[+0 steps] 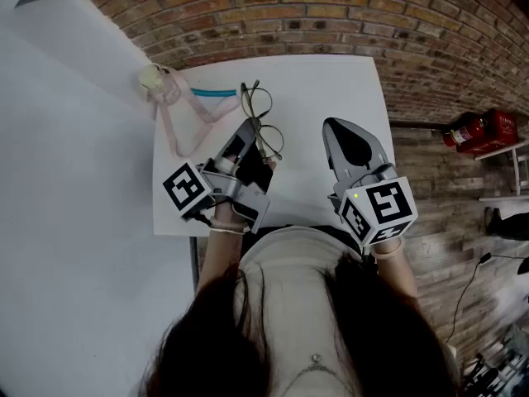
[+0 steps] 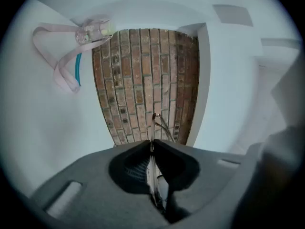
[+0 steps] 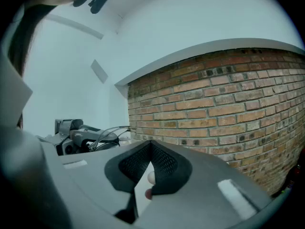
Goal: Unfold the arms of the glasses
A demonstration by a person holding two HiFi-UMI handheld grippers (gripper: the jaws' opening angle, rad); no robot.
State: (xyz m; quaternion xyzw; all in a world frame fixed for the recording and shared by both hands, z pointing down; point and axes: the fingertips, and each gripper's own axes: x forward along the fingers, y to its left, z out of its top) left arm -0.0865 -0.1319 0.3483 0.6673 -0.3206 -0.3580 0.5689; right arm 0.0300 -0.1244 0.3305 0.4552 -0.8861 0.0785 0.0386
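Metal glasses (image 1: 261, 121) sit pinched in the left gripper (image 1: 251, 129); right gripper (image 1: 332, 126) is closed, empty; hard squeezing could bend them.

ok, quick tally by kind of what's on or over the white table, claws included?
Glasses: 1
Clear bottle with pink strap: 1
Teal strip: 1
Claws: 2, left claw and right claw
Total: 5
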